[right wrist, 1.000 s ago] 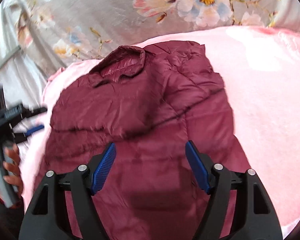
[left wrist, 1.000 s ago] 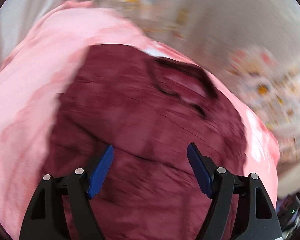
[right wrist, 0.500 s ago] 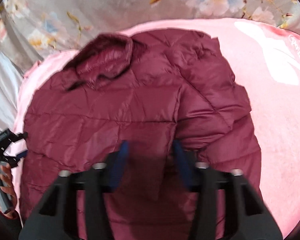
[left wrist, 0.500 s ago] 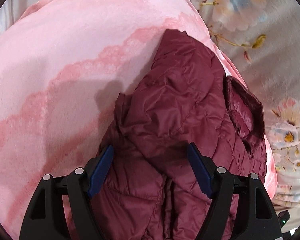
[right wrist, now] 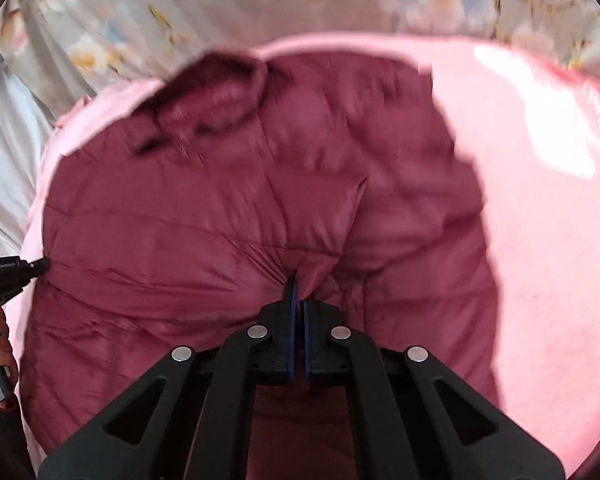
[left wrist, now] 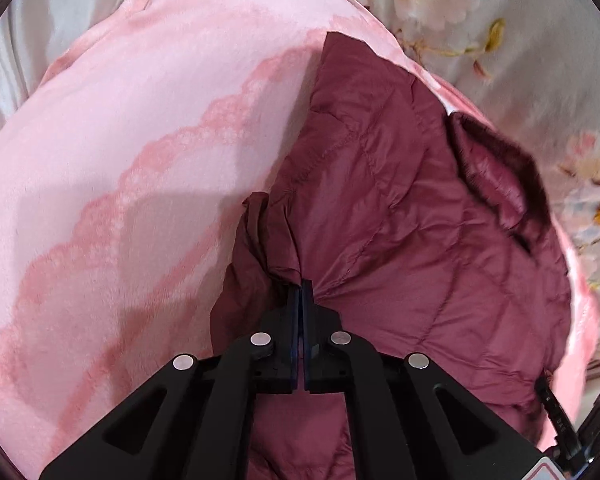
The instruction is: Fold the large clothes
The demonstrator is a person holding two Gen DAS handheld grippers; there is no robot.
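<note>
Right wrist view is smeared, so the fur-edged collar (right wrist: 216, 92) of the dark red quilted puffer jacket (right wrist: 204, 216) reads only as a dark blur. The jacket lies spread on a pink plush blanket (right wrist: 548, 216) over a bed with a grey floral sheet (right wrist: 148, 8). The right tool (right wrist: 298, 300) angles steeply down, its blue pads clamped on a pinch of jacket fabric. The left tool (left wrist: 302, 292) (equally steep) is clamped on a bunched fold at the jacket's edge; its holder's fingers (right wrist: 0, 344) are cut off at the frame edge.
</note>
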